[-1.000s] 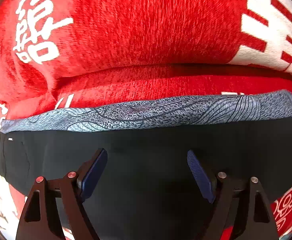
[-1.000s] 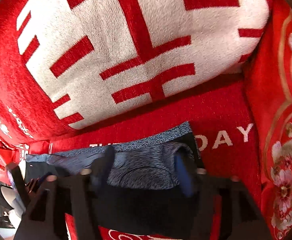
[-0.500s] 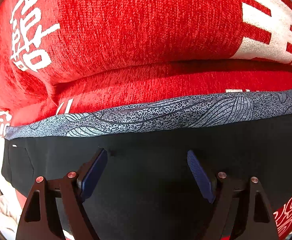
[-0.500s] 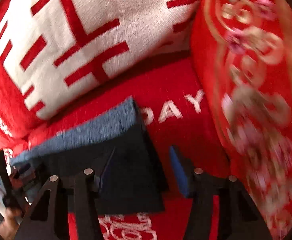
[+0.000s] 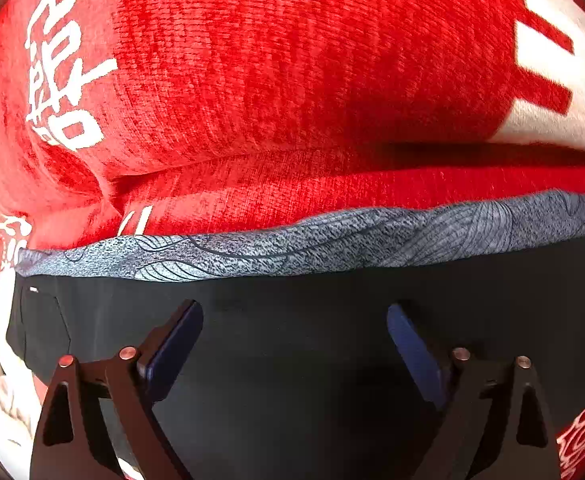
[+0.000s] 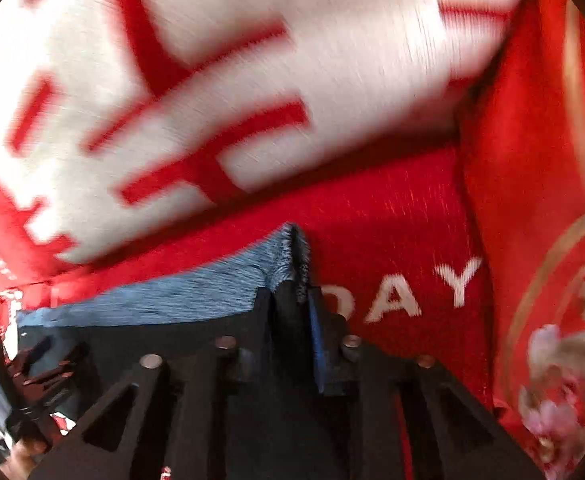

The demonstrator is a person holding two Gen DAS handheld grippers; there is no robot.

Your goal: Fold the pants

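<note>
black pants (image 5: 292, 340) lie flat on a red sofa seat (image 5: 332, 192), grey patterned waistband (image 5: 332, 240) farthest back. left gripper (image 5: 294, 330) spread wide above them. right gripper (image 6: 297, 300) clenched on the waistband's right corner; only this blurred view shows "day" lettering (image 6: 404, 292) and a floral cushion (image 6: 552, 240).

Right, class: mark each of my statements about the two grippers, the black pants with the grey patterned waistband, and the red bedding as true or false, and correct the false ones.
1. The left gripper is open above the black pants. True.
2. The right gripper is open and holds nothing. False: it is shut on the pants' corner at the grey patterned waistband.
3. The pants lie on a blue sheet. False: they lie on red knitted bedding.
4. White letters "DAY" show to the right of the right gripper. True.
5. The waistband is plain white. False: it is grey with dark line patterns.
</note>
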